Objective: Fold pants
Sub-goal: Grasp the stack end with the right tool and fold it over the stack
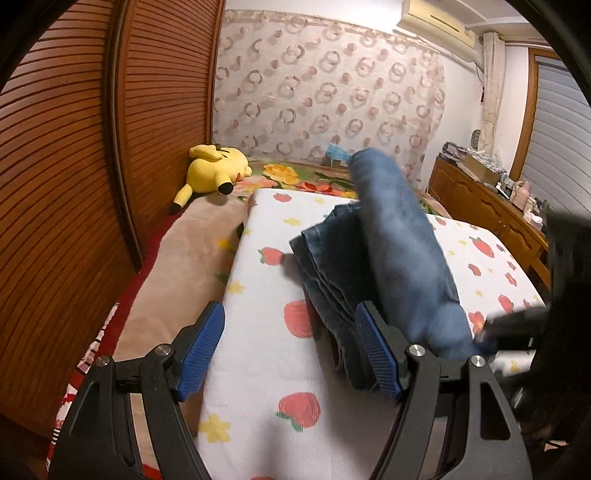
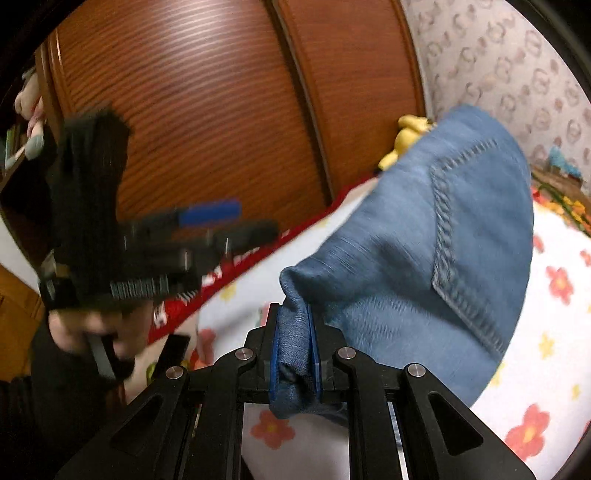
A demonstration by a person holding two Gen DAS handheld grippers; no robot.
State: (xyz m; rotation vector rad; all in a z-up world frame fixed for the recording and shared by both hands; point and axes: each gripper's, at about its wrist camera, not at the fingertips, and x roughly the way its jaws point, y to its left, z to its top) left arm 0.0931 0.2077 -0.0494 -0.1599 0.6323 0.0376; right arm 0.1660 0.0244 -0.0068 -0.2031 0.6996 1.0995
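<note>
Blue denim pants (image 2: 424,258) lifted above white strawberry-print sheet (image 1: 280,369); right gripper (image 2: 295,354) pinched tight on their edge; left gripper (image 1: 291,350) gaping, empty, beside them.

No legible text, labels or numbers are found in either view.
White marks are seen on the red blanket edge (image 2: 173,314) in the right wrist view, but they are too blurred to be read; only printed fruit and flower motifs are carried by the white sheet (image 1: 266,354), and no brand mark can be made out on the air conditioner (image 1: 439,26).
</note>
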